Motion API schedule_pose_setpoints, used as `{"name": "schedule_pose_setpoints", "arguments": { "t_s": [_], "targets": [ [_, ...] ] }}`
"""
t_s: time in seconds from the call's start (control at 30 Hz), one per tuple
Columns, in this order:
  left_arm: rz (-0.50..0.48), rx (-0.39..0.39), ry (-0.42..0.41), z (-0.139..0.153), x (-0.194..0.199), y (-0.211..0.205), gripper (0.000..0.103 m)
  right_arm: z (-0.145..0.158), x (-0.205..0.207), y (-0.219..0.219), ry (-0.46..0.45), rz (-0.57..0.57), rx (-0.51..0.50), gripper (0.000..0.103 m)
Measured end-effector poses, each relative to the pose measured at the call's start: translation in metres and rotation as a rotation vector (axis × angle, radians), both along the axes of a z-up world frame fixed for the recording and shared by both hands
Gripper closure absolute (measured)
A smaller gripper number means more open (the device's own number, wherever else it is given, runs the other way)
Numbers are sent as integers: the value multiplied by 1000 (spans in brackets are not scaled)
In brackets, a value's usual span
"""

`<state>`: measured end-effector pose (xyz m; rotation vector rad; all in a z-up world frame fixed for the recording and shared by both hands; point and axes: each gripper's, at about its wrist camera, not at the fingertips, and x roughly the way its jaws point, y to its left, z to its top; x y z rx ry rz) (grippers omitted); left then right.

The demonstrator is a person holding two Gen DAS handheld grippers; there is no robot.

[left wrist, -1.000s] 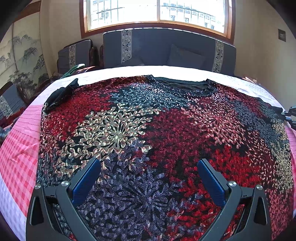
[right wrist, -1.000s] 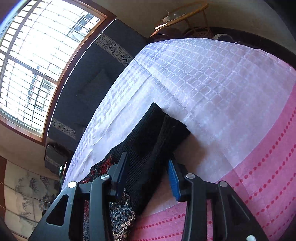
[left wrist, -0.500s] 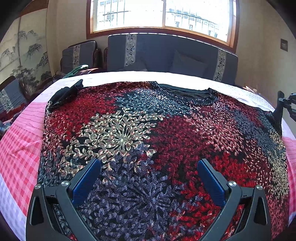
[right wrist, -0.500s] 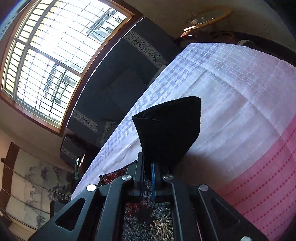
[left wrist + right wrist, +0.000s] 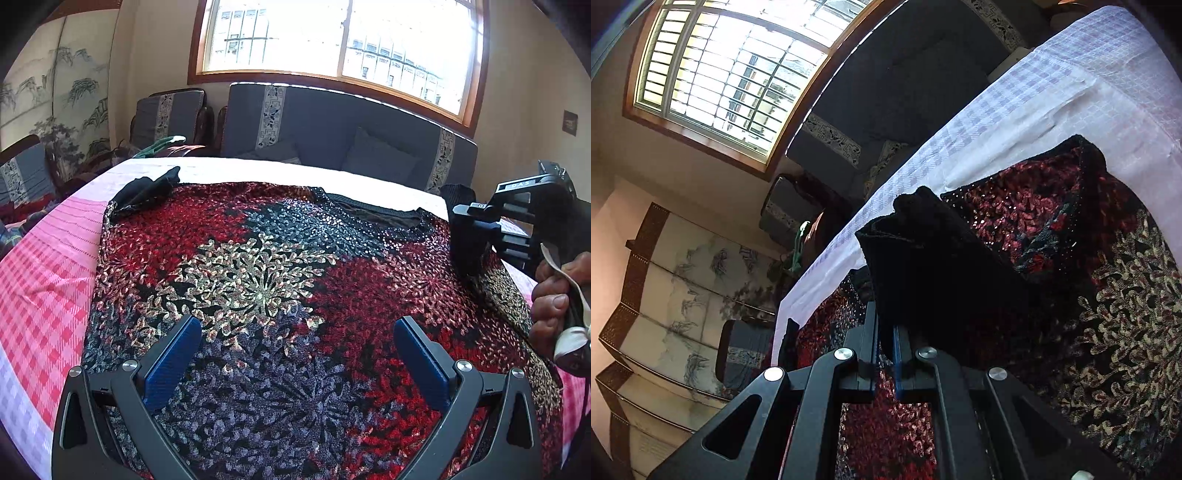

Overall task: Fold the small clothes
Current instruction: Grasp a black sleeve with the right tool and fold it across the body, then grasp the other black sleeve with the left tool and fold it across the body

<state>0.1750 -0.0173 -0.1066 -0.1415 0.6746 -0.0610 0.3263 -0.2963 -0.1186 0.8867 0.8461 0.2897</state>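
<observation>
Your patterned top (image 5: 280,295) lies spread flat on the checked sheet (image 5: 40,295) that covers the bed, with its black neckline (image 5: 373,208) toward the far edge, on the side of the dark sofa (image 5: 332,129) under the window (image 5: 332,48). The top's red, grey and gold flower print faces up.

Your left claw (image 5: 297,354) hangs just above the near part of the top, pointing down toward it. Its two blue pads (image 5: 173,360) stand wide apart with nothing between them, and only the fabric shows in the gap below.

Your right claw (image 5: 884,354) is pinched tight on the black sleeve cuff (image 5: 923,251) of the top. The cuff sticks out past the fingertips, and the sleeve behind it is lifted off the sheet and drawn in over the body of the top. From the left camera you see this claw (image 5: 469,236) at the top's right side, near the neckline, with your hand (image 5: 554,295) gripping its handle.

The other sleeve's black cuff (image 5: 147,190) rests bunched at the top's far left corner, on the sheet.
</observation>
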Motion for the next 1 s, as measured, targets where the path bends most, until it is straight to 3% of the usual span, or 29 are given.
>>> {"name": "schedule_pose_setpoints", "arguments": {
  "t_s": [0.4,0.53,0.6,0.67,0.73,0.8,0.9,1.0],
  "targets": [
    [6,-9,11,0,2,1,0,-29,7,63,42,102,-25,97],
    [6,2,16,-2,4,-1,0,-38,10,84,63,197,-51,90],
    [7,5,21,-3,5,-1,0,-35,8,94,49,242,-100,84],
    [11,3,29,-4,7,0,0,-33,3,102,55,306,-78,61],
    [17,-4,38,-6,9,2,0,-26,-9,105,10,371,-30,55],
    [24,-10,46,-8,10,4,0,-12,-32,98,-61,365,-47,55],
    [31,-18,51,-10,11,7,0,1,-70,65,-118,353,10,43],
    [31,-28,60,-11,12,10,0,7,-107,15,-120,270,-4,36]
  ]
}}
